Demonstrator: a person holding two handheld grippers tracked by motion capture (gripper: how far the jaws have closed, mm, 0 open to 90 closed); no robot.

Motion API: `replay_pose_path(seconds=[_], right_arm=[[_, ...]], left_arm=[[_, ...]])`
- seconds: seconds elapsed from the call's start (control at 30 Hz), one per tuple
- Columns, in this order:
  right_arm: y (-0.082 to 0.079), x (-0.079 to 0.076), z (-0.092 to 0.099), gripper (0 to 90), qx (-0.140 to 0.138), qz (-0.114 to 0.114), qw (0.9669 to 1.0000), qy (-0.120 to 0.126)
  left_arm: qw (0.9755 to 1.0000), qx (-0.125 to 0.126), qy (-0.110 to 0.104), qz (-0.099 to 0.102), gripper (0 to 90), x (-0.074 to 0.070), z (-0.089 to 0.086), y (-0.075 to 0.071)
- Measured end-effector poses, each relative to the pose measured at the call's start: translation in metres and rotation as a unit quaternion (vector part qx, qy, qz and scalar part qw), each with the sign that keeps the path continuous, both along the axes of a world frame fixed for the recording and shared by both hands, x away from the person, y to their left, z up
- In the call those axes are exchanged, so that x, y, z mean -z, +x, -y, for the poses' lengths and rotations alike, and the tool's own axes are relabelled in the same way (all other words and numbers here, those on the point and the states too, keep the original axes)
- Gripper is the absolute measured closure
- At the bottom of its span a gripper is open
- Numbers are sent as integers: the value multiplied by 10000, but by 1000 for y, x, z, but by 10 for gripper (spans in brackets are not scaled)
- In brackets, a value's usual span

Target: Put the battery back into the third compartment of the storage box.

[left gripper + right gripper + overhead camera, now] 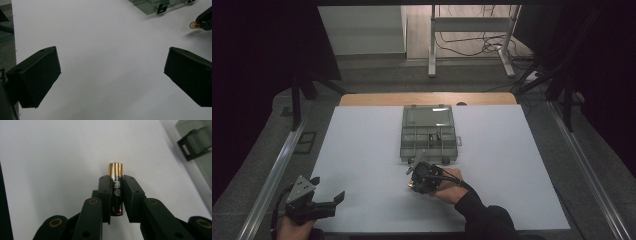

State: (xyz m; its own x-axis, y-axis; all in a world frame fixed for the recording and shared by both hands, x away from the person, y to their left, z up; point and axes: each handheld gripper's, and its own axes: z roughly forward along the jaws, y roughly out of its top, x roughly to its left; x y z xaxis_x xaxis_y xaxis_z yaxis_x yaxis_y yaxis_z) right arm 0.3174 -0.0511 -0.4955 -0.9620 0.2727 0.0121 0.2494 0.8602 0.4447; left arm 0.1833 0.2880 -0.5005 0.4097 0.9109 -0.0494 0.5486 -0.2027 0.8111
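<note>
The right claw [116,195] pinches a black-and-gold battery [115,187] between its jaws, above the white bench [362,165] just in front of the open compartment box [428,134]. The left claw [329,192] is spread wide, holding nothing, at the bench's near left corner.

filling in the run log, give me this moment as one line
right gripper: shut on battery | left gripper: open, over white table | compartment box: lid open
</note>
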Motion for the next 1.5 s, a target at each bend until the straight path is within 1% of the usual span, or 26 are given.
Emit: replay_pose_path(seconds=[0.2, 0.43, 0.5, 0.73, 0.83, 1.17, 1.47, 1.5], right_arm=[[4, -8, 7, 769, 114, 67, 9997, 214], [7, -13, 12, 769, 220, 70, 9992, 321], [8, -14, 13, 770, 231, 60, 9990, 390], [12, -21, 19, 770, 350, 111, 9980, 507], [14, -24, 22, 770, 475, 117, 9973, 556], [23, -31, 32, 769, 705, 199, 9945, 750], [31, -37, 40, 769, 930, 308, 9917, 829], [31, -37, 40, 769, 977, 293, 9913, 827]], left_arm=[[10000, -1, -1, -2, 9, 0, 0, 0], [10000, -1, 1, -5, 9, 0, 0, 0], [10000, -1, 1, -5, 10, 0, 0, 0], [10000, -2, -5, -7, 9, 0, 0, 0], [10000, -1, -4, -8, 9, 0, 0, 0], [10000, -9, -17, -12, 9, 0, 0, 0], [10000, -13, -35, -14, 9, 0, -1, 1], [10000, -13, -37, -14, 9, 0, -1, 1]])
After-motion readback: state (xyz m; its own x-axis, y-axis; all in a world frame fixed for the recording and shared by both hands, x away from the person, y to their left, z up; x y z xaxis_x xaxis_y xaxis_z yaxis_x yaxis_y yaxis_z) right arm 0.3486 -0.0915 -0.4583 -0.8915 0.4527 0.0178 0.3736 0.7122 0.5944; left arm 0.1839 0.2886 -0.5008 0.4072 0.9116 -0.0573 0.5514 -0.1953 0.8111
